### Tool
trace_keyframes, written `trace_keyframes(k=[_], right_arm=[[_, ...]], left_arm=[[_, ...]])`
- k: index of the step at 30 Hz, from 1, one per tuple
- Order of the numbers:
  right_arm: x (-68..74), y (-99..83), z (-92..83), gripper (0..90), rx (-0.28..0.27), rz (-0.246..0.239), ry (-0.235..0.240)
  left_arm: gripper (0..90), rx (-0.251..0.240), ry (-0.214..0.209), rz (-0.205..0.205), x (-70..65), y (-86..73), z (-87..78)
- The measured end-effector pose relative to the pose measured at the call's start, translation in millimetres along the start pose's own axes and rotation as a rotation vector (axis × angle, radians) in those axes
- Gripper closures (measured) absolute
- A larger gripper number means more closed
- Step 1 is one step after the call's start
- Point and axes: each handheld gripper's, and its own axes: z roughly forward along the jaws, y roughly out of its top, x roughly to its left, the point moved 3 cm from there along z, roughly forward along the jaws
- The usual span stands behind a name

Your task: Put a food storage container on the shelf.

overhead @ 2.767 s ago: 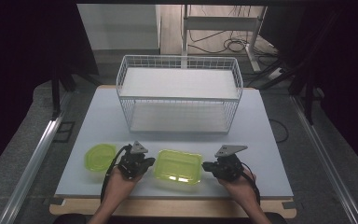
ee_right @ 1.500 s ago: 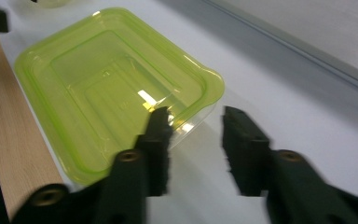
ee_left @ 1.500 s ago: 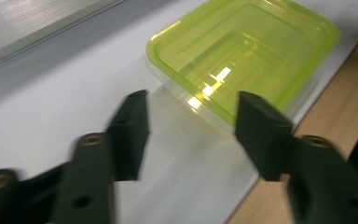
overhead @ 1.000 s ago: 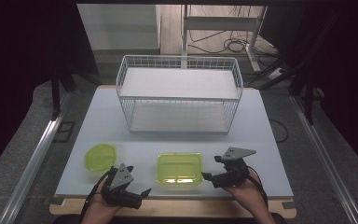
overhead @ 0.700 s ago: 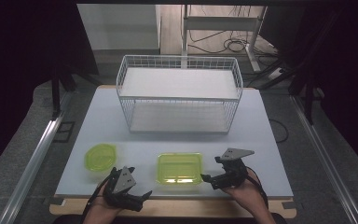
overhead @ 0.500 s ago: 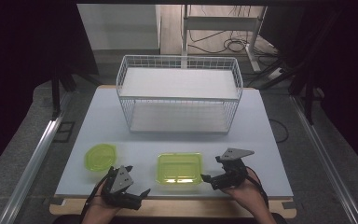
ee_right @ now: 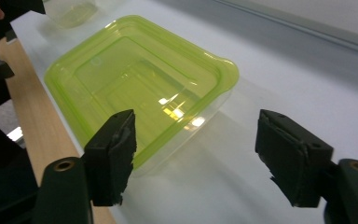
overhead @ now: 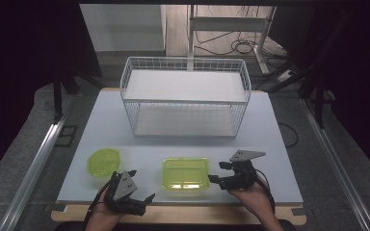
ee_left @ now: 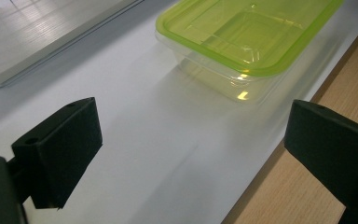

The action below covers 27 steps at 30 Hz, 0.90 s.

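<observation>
- I see my right gripper (overhead: 218, 172) just beside the right edge of the green-lidded box (overhead: 185, 174). The gripper sits low, near the front of the white table (overhead: 270, 144).
- In the right gripper view its jaws stand apart. They have just been closing a bit. The corner of the box lies near the left jaw, but the pads do not press on it. The gap between them shows bare table.
- My left gripper (overhead: 140, 185) is at the front edge of the table, left of the box and apart from it. In the left gripper view its jaws are wide, with only white table top and the wooden edge strip (ee_left: 289, 186) between them.
- The box stands flat near the front edge, between my two grippers. Its lid is on.
- A small round green-lidded tub (overhead: 104, 161) sits to the left, near the left gripper, well apart from the box.
- The white wire basket (overhead: 185, 98) stands at the back of the table. A wide bare strip of table lies between it and the box, so there is room there.
- To the right of my right hand the table is bare up to its edge.
</observation>
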Motion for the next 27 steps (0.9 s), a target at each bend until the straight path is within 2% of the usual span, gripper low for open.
trace_keyframes(k=[6, 15, 19, 23, 27], right_arm=[[-2.3, 3.4, 8.2, 36.6, 0.014, 0.071, 0.049], [-9.2, 4.3, 23.3, 42.1, 0.075, 0.131, 0.089], [-12.5, 2.5, 29.9, 50.6, 0.106, 0.179, 0.143], [-12.9, 2.4, 31.9, 57.3, 0.12, 0.215, 0.177], [-14.7, 2.7, 32.3, 63.5, 0.135, 0.277, 0.214]], left_arm=[[4.1, 0.001, 0.008, 0.008, 0.5, 0.0, -0.5], [4.1, 0.008, 0.008, 0.029, -0.6, 0.4, 0.4], [4.0, 0.009, 0.007, 0.037, -1.7, 0.8, 1.1], [4.0, 0.013, 0.005, 0.047, -2.7, 0.8, 1.6], [4.0, 0.015, 0.004, 0.052, -3.6, 0.6, 2.1]])
